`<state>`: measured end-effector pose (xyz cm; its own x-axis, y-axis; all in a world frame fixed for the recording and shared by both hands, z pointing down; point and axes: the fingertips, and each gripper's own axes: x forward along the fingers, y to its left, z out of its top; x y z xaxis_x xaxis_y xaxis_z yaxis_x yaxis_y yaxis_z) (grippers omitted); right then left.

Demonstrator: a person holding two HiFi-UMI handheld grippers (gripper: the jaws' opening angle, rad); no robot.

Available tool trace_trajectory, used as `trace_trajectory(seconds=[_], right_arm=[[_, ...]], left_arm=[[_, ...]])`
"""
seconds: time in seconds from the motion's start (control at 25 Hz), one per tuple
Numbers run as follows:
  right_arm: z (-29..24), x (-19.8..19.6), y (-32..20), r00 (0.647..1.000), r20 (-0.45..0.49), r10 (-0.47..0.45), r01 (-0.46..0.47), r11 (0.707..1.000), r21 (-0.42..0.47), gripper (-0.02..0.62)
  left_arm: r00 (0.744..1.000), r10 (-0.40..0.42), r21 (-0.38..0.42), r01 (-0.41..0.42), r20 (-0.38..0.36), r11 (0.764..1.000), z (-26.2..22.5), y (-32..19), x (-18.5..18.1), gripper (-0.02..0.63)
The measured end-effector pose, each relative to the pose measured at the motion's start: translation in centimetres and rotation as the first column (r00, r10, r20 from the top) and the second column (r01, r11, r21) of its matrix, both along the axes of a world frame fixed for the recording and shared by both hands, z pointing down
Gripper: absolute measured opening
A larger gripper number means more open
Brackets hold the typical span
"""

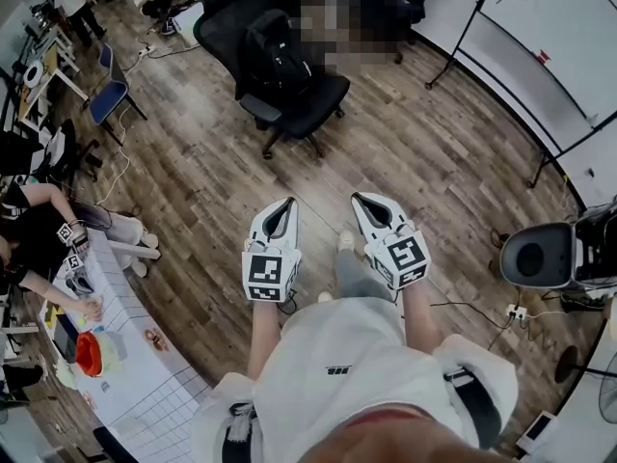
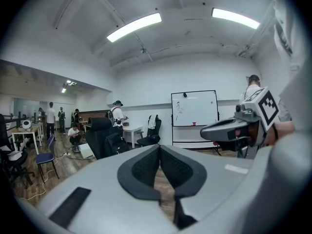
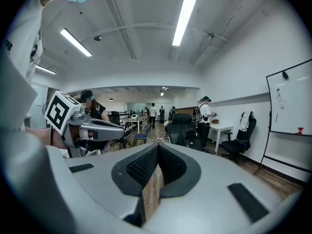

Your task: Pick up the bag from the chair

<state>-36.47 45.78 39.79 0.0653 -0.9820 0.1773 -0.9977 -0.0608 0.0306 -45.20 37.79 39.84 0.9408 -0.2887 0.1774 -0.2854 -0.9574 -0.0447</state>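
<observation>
Okay, left gripper (image 1: 285,204) and right gripper (image 1: 361,199) are both closed and empty, bag (image 1: 275,56) on chair (image 1: 316,104) well ahead; approach, open jaws, aim for its top, handle too small to tell.

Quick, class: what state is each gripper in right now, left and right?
Left white, black-padded gripper: closed, holding nothing.
Right white, black-padded gripper: closed, holding nothing.

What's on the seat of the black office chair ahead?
A black backpack stands upright on the chair, leaning against the backrest. It covers the rear of the seat and the lower backrest, so anything behind or under it can't be seen.
</observation>
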Motion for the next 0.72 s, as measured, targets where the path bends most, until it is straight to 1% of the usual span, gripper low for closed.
trace_trajectory(seconds=[0.24,0.4,0.56,0.72], right_arm=[[-0.4,4.3,-4.4,0.999,0.003,-0.05,0.05,0.998,0.024,-0.005],[-0.7,8.6,-7.6,0.999,0.002,-0.052,0.052,0.998,0.022,-0.005],[-0.7,12.4,-10.4,0.997,0.013,-0.07,0.07,0.997,0.023,-0.005],[0.0,16.4,-12.9,0.997,0.021,-0.078,0.078,0.997,0.006,-0.005]], left_arm=[[1.0,-0.018,-0.01,0.018,0.01,1.0,0.0,-3.9,4.7,0.011],[1.0,-0.019,-0.016,0.02,0.024,1.0,-0.2,-6.3,8.9,0.011],[0.999,-0.043,-0.013,0.043,0.031,0.999,-0.2,-9.2,12.4,0.011],[0.997,-0.06,-0.018,0.061,0.04,0.998,0.1,-11.7,16.1,0.011]])
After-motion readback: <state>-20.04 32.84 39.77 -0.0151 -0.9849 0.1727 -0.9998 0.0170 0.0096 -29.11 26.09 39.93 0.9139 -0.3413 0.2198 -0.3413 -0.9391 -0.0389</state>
